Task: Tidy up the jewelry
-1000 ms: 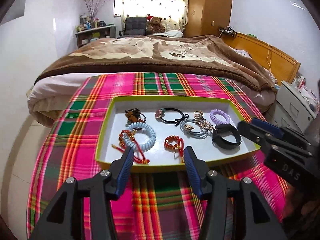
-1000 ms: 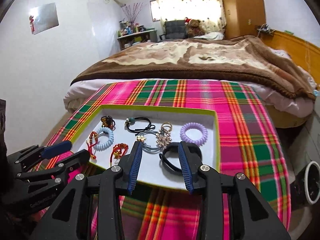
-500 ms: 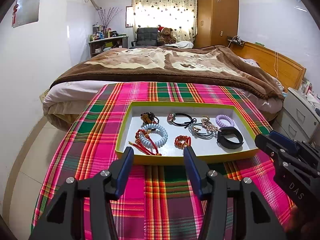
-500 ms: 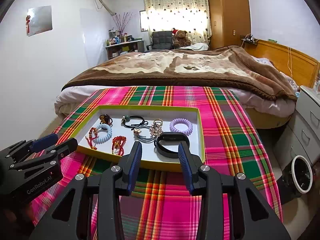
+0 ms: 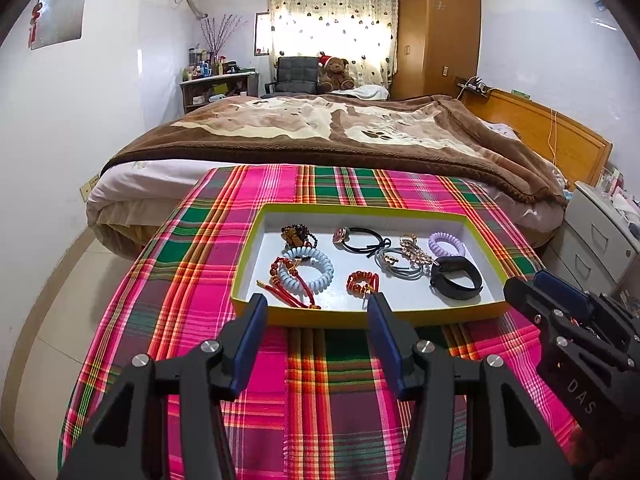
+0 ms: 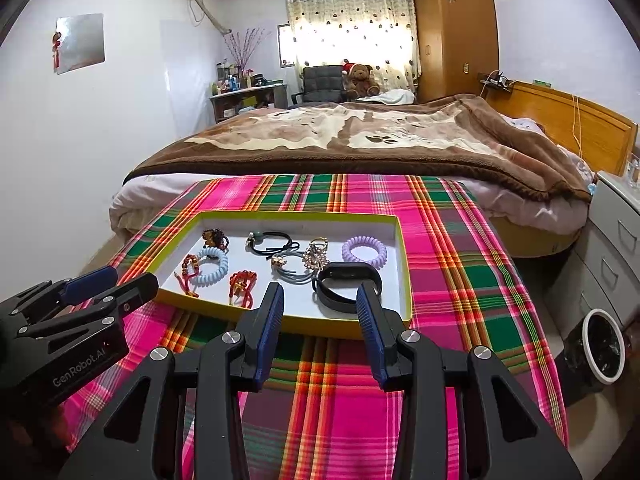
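Ahead of my jaws and beyond everything else lies the bed (image 5: 320,128) under its brown blanket, and below them spreads the plaid cloth (image 5: 312,392), bearing the yellow-rimmed tray (image 5: 246,264) just past my fingertips. My left gripper (image 5: 316,320) hangs released with nothing between its fingers, short of the tray's near rim, where the pale blue coil bracelet (image 5: 310,274) lies ahead of its left finger and the small red beaded piece (image 5: 362,282) ahead of its right. My right gripper (image 6: 320,312) is likewise unclenched and holds nothing, its tips over the near rim, with the black band (image 6: 346,286) just ahead between them and the purple coil tie (image 6: 364,251) farther on.
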A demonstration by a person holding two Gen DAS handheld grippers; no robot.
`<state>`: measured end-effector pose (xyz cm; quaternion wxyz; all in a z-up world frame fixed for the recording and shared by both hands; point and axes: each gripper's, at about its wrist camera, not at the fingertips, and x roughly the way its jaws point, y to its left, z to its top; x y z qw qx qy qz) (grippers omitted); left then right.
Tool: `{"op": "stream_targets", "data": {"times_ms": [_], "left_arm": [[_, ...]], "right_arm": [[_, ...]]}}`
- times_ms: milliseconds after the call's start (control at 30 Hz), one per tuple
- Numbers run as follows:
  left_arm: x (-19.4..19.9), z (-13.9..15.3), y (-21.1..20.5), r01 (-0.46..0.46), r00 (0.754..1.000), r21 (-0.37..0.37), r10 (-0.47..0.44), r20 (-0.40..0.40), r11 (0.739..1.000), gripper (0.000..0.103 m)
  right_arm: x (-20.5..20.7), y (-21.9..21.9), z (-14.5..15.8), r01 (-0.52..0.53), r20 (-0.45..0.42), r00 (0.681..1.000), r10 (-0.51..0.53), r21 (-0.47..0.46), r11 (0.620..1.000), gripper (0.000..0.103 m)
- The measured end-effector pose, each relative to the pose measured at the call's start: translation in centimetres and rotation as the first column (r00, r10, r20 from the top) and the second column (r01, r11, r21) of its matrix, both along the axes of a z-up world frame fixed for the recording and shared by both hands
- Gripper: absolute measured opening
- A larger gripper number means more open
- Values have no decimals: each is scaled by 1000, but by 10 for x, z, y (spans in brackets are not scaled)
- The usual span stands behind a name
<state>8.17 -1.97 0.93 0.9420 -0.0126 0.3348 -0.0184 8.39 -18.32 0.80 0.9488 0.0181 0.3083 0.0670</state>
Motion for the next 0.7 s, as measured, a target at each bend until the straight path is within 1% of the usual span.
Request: {"op": "stream_targets", "data": {"times_ms": [167, 300, 500, 600, 700], "left_arm": [[-1, -1, -4, -9, 1000, 35, 9, -5, 999, 54], [-1, -1, -2, -2, 1000, 11, 2, -10, 1000, 54], [-2, -1, 0, -13, 1000, 6, 13, -11, 1000, 54], [0, -3, 3, -5, 1000, -25, 5, -25, 1000, 54], [-2, -3, 1, -9, 1000, -16, 9, -17, 1000, 54]], "right_arm": [[-1, 3, 1, -5, 0, 1000, 5, 0, 1000, 39], [-2, 4, 2, -9, 4, 1000, 9, 0, 1000, 39], [-3, 6, 3, -11, 2, 1000, 11, 1, 1000, 39], [-3, 6, 1, -12, -3, 1000, 12, 1, 1000, 39], [-4, 6, 2, -12, -2, 1000, 12, 2, 1000, 39]]}}
